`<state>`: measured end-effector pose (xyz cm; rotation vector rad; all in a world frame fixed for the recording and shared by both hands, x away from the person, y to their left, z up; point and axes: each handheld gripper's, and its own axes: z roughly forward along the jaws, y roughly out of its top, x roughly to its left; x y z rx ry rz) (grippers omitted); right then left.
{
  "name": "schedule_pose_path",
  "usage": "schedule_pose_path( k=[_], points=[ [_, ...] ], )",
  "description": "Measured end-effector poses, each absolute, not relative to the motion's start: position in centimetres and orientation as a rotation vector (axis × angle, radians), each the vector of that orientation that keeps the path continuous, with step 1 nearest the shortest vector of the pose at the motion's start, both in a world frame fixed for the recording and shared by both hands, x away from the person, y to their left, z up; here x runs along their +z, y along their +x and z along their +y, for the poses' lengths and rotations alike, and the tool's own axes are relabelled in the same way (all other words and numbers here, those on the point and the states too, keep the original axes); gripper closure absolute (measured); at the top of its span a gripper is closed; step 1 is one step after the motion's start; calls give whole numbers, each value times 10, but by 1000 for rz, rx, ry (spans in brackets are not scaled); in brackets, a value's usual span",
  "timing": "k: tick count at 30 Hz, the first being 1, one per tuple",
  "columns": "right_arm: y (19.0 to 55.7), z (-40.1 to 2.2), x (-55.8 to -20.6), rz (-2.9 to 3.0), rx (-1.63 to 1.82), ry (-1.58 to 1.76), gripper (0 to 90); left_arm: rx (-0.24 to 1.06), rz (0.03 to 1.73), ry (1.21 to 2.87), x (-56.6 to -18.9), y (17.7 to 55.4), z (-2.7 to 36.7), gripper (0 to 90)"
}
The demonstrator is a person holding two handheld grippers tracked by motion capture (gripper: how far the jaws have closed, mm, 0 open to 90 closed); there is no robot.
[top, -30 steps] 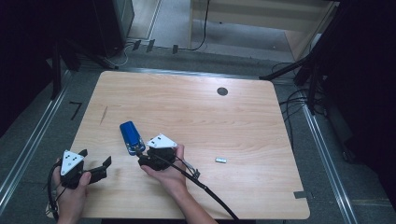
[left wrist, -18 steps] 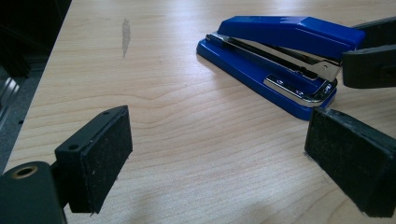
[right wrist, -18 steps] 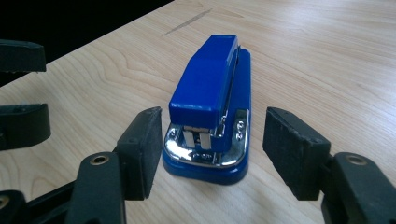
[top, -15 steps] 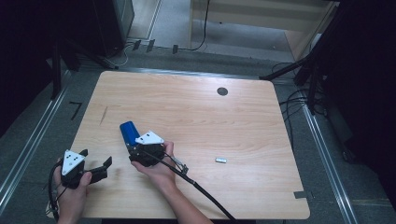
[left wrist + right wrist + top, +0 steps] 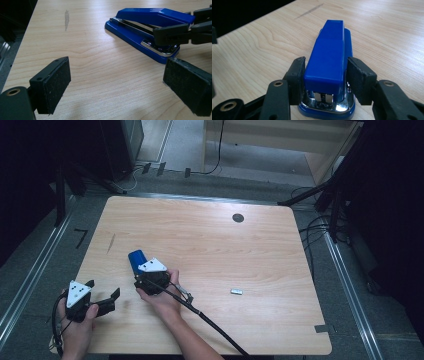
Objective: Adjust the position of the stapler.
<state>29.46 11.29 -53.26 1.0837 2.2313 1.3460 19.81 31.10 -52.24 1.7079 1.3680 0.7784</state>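
The right tool (image 5: 140, 270) sits at the near end of a glossy blue plastic stapler with a chromed metal mouth (image 5: 329, 62), which lies flat on the pale wood-grain counter (image 5: 210, 245). In the right gripper view the stapler runs straight away from the tool, its top arm between the two black pads (image 5: 298, 75). The jaws have just been closing around it; the left pad sits against the side of the blue arm, while a thin gap seems to remain at the right pad, so the grip does not look fully clamped. The person's right hand (image 5: 162, 297) wraps the tool body, with its black cable (image 5: 215, 327) trailing back toward the near edge of the counter.

The left tool (image 5: 102, 301) rests low over the counter, to the left of the right tool and just apart from it. Its jaws stand wide apart with nothing but bare wood between them. In the left gripper view the stapler lies ahead and to the right of those jaws, with the right tool's black fingers (image 5: 172, 35) reaching across its near end.

A small silvery metal piece (image 5: 236, 291) lies on the counter well to the right of the right tool, and a dark round grommet (image 5: 238, 218) sits far beyond it
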Motion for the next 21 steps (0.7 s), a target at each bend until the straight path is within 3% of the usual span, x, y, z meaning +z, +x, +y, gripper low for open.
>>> schedule_pose_path(
  k=[7, 21],
  points=[
    [299, 119, -533, 2238, 1319, 1069, 592, 782, 1369, 1710, -522, 198, 310, 78],
    [300, 124, -532, 2195, 1246, 1068, 664, 781, 1369, 1712, -523, 198, 310, 78]
  ],
)
